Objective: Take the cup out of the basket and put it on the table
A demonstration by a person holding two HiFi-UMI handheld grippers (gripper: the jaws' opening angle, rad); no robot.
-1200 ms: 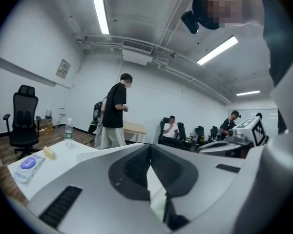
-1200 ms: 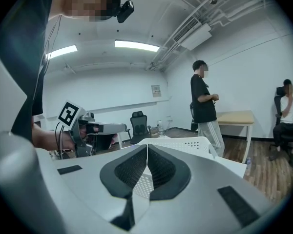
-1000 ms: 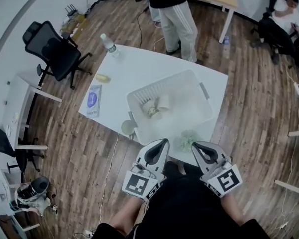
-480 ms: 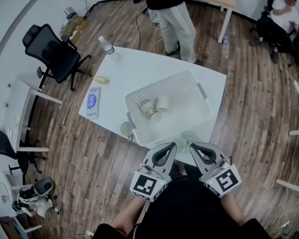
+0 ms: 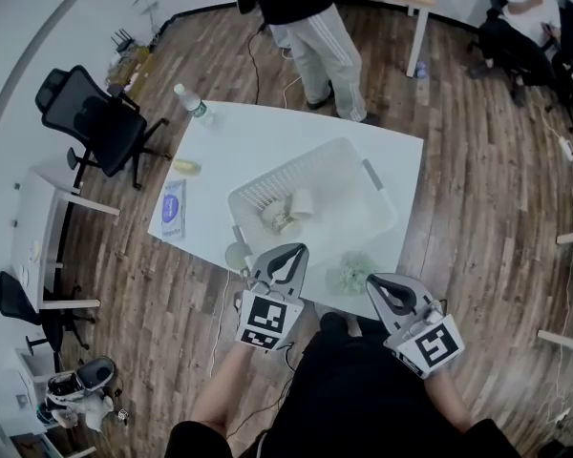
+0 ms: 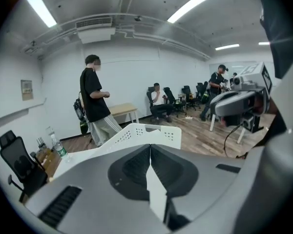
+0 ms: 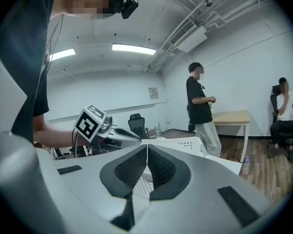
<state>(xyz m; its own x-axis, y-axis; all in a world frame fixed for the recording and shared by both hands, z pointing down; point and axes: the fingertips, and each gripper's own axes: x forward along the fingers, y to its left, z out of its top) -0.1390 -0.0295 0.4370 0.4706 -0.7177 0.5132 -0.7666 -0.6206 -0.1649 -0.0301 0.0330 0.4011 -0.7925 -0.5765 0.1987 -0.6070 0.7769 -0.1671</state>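
The reach had barely begun. The left gripper (image 5: 292, 249) hung over the near-left corner of the basket (image 5: 258, 191), and the right gripper (image 5: 373, 281) stopped short of its near side. Both had their jaws together and empty. Next, one gripper's jaws would need to part and pass over the rim. The cup (image 5: 303, 202) lay inside the basket, toward its left end, probably on its side. Both gripper views hid the basket's interior.
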